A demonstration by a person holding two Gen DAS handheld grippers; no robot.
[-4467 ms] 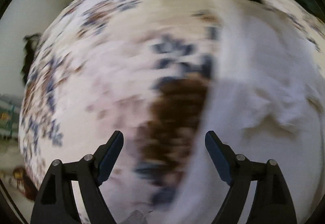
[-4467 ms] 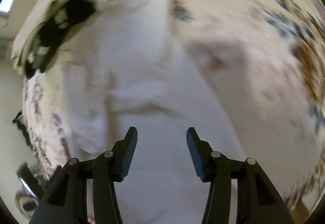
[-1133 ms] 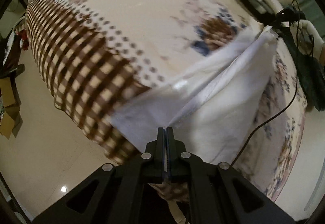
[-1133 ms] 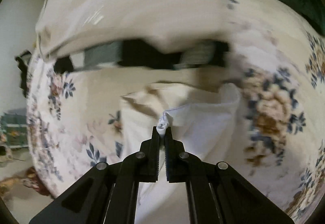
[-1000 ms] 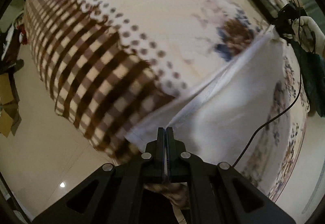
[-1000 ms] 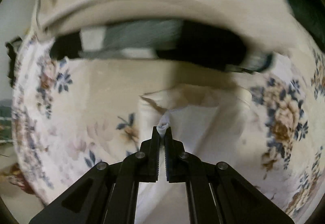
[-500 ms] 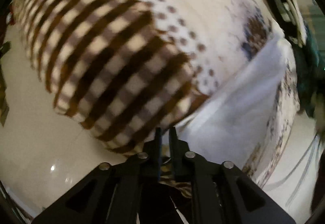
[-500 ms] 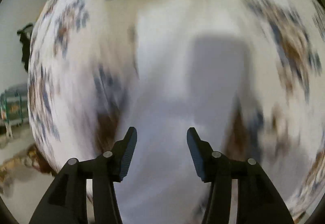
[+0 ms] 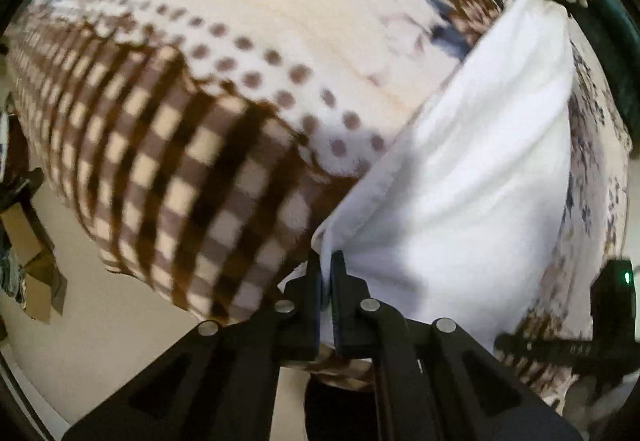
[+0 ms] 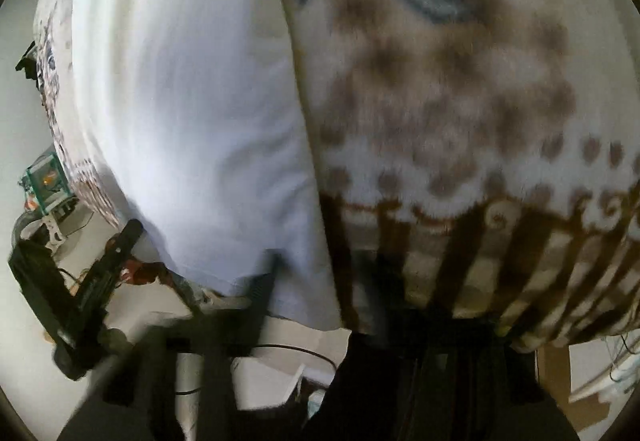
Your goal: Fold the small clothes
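Note:
A white garment (image 9: 472, 177) lies stretched along the bed's near edge, over a cream blanket with brown dots and checks (image 9: 192, 145). My left gripper (image 9: 329, 265) is shut on the garment's near corner, at the bed's edge. In the right wrist view the same white garment (image 10: 188, 113) fills the left half. My right gripper (image 10: 312, 293) is blurred by motion at the garment's lower hem, with its jaws spread apart and nothing in them. The other gripper shows at the lower left (image 10: 100, 273).
The blanket hangs over the bed's edge (image 10: 520, 273) towards a pale floor (image 9: 96, 321). A cardboard box (image 9: 28, 241) lies on the floor at left. A dark green cloth (image 9: 616, 41) and striped items lie at the bed's far end. Cables run under the bed (image 10: 280, 353).
My right gripper let go of the garment's far corner, opened and swept down to the near hem. My left gripper kept its hold and pulled the corner over the bed's edge.

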